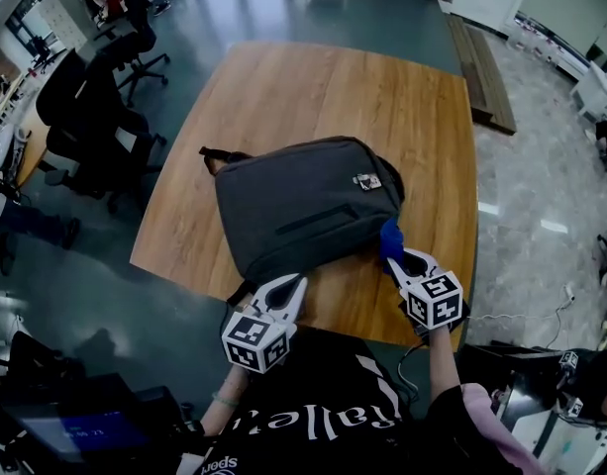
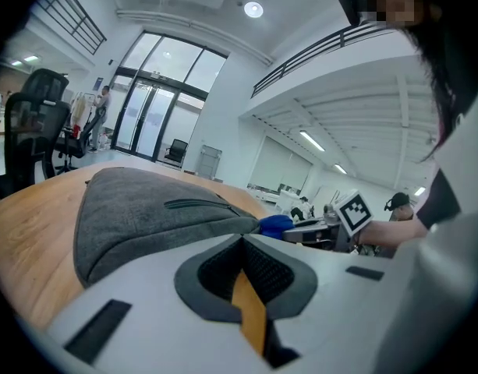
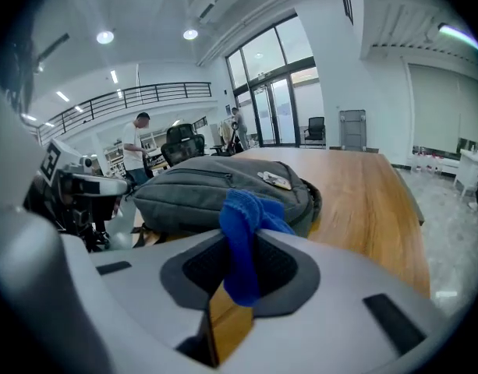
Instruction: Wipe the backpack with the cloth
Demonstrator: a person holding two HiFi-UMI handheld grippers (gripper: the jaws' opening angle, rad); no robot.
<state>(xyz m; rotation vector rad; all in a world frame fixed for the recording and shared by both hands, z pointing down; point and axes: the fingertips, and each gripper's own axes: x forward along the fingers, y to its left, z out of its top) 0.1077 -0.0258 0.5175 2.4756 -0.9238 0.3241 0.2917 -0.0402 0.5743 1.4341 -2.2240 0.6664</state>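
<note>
Centrally on the wooden surface (image 1: 313, 87) lies a dark grey backpack (image 1: 308, 206), flat on its back, with its zipped front pocket facing up. A small metal tag (image 1: 367, 180) sits near its far right corner, and a black strap loop (image 1: 216, 156) sticks out at the far left. The bag lies nearer the person's edge of the surface than the far edge.

The right claw (image 1: 397, 260) is pinching a bright blue cloth (image 1: 390, 237). In the right gripper view the cloth (image 3: 242, 240) stands bunched up between the two jaws, which are pressed onto it, and its upper fold rises above them. The cloth is at the backpack's near right corner. It looks to touch the fabric there, though actual contact is hard to confirm. Behind the cloth in that view are the grey bag (image 3: 207, 185) and its tag (image 3: 274, 179).

The left claw (image 1: 291, 285) is at the backpack's near edge, left of the right one. In the left gripper view its jaws (image 2: 242, 244) are pressed together with nothing between them. The bag (image 2: 145, 209) rises just ahead, and the blue cloth (image 2: 276, 224) shows to the right.

Each gripper carries its marker cube, left (image 1: 255, 342) and right (image 1: 434, 300). Black office chairs (image 1: 95, 117) stand on the floor off the surface's left side.
</note>
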